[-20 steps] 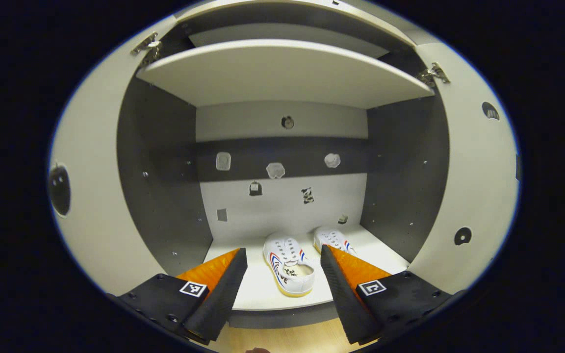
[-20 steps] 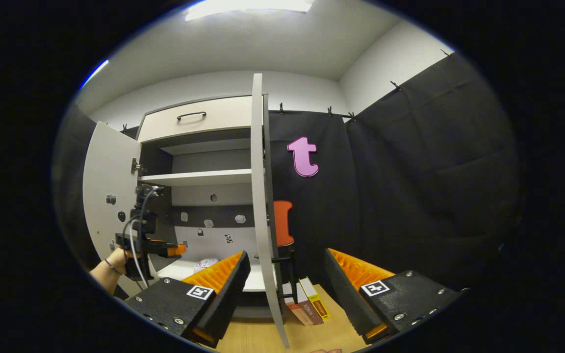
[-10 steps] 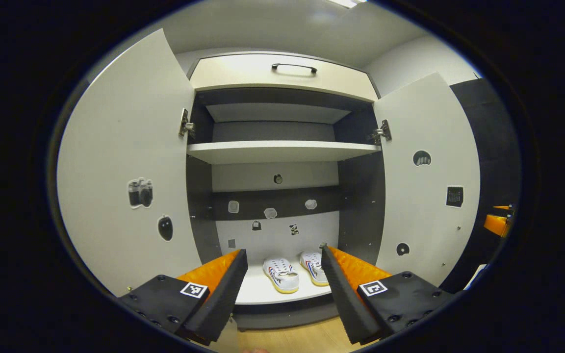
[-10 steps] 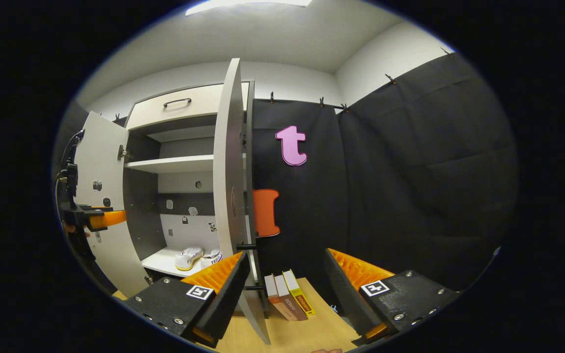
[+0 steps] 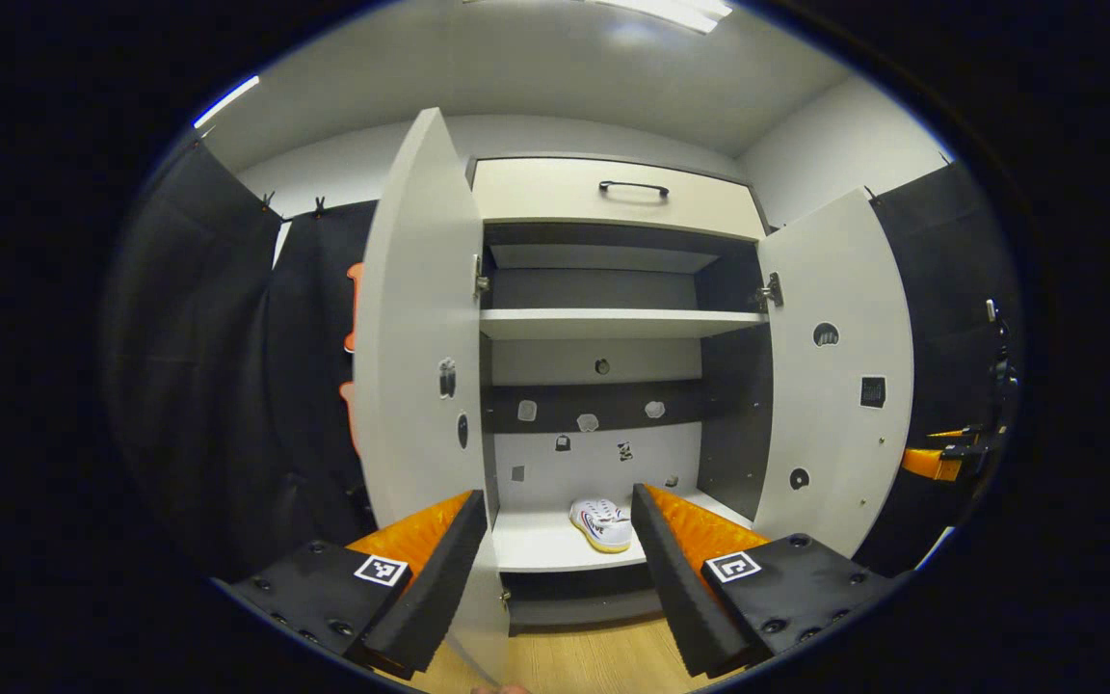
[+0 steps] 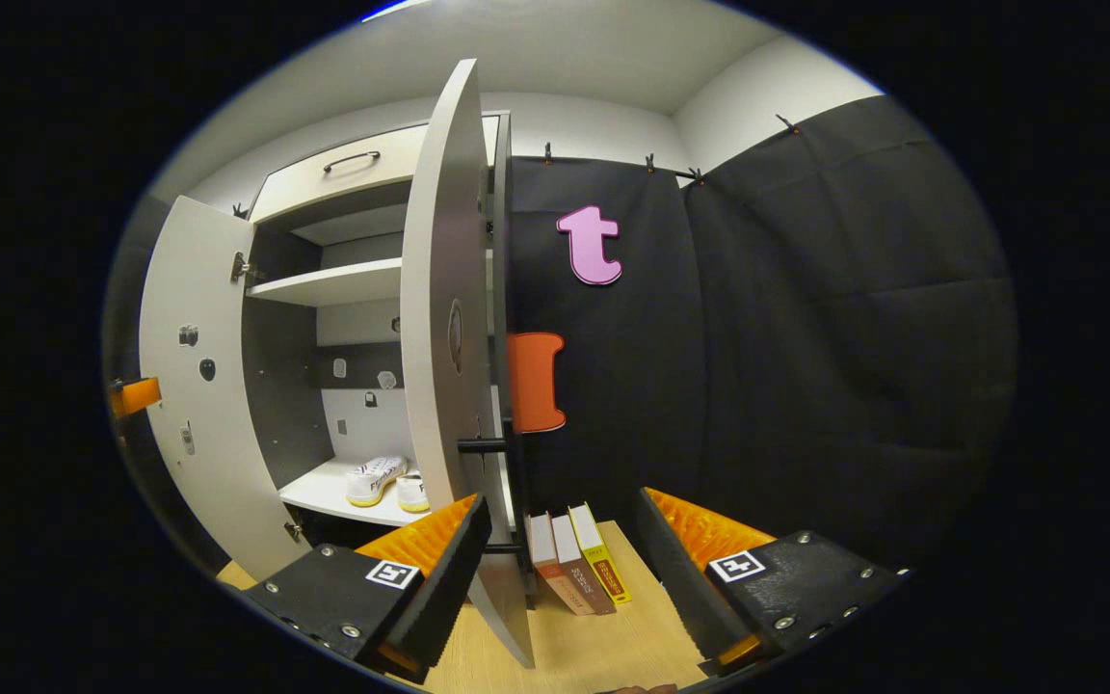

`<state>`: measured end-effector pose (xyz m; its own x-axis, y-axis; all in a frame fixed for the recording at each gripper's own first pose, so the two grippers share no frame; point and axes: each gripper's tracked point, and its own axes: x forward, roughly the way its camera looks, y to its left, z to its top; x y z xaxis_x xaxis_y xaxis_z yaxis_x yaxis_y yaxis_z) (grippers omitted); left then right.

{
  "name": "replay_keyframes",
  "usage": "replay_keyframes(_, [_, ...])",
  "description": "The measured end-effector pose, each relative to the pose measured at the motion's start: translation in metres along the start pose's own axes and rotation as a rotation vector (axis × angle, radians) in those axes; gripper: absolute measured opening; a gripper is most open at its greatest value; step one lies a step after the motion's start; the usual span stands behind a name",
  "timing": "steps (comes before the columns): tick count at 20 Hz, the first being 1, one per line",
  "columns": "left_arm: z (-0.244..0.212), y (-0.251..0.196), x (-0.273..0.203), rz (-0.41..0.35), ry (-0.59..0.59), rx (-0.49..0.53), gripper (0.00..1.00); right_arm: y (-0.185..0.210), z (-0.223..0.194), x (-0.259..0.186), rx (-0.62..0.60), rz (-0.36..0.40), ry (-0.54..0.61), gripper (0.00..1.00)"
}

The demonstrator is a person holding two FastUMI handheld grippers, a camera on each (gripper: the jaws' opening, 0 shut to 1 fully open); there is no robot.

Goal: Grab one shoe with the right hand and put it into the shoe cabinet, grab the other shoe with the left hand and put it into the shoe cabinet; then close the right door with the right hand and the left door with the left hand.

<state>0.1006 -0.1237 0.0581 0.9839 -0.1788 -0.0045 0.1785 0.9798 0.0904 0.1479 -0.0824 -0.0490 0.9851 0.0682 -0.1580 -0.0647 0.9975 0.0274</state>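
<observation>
Both shoes (image 6: pixel 377 479) are sitting side by side on the bottom shelf inside the shoe cabinet (image 5: pixel 613 198). In front of the cabinet, the left gripper (image 5: pixel 560 569) and right gripper (image 6: pixel 560 573) are hanging spread apart, empty. The left door (image 5: pixel 415 318) and right door (image 6: pixel 439 289) are standing open.
</observation>
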Motion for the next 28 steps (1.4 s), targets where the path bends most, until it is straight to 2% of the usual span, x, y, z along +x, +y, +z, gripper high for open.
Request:
replay_keyframes(2, [0.001, 0.023, -0.016, 0.047, -0.008, -0.006, 0.97, 0.007, -0.004, 0.003, -0.006, 0.012, 0.011, 0.94])
replay_keyframes(3, [0.001, 0.034, -0.024, 0.07, -0.012, -0.01, 0.97, 0.008, -0.002, 0.004, -0.021, 0.006, 0.007, 0.87])
replay_keyframes(4, [0.001, 0.043, -0.03, 0.088, -0.015, -0.014, 0.96, 0.008, 0.001, 0.004, -0.045, 0.001, -0.003, 0.93])
replay_keyframes(6, [-0.002, 0.058, -0.041, 0.111, -0.017, -0.032, 0.96, 0.015, 0.001, 0.004, -0.097, 0.0, -0.011, 0.92])
replay_keyframes(10, [0.002, 0.076, -0.057, 0.141, -0.032, -0.054, 0.95, 0.039, 0.001, 0.002, -0.097, 0.044, -0.002, 0.77])
replay_keyframes(11, [0.005, 0.079, -0.06, 0.149, -0.038, -0.05, 0.96, 0.047, -0.001, 0.002, -0.087, 0.063, 0.0, 0.81])
replay_keyframes(12, [0.009, 0.082, -0.061, 0.155, -0.044, -0.045, 0.95, 0.054, -0.002, 0.002, -0.084, 0.078, 0.003, 0.7])
replay_keyframes(13, [0.013, 0.084, -0.062, 0.16, -0.051, -0.042, 0.95, 0.062, -0.002, 0.003, -0.088, 0.09, 0.001, 0.69])
replay_keyframes(22, [0.025, 0.108, -0.086, 0.192, -0.054, -0.025, 0.96, 0.119, -0.007, 0.015, -0.077, 0.192, -0.003, 0.69])
replay_keyframes(28, [0.019, 0.134, -0.1, 0.207, -0.036, -0.042, 0.96, 0.147, -0.016, 0.036, -0.025, 0.207, 0.011, 0.8])
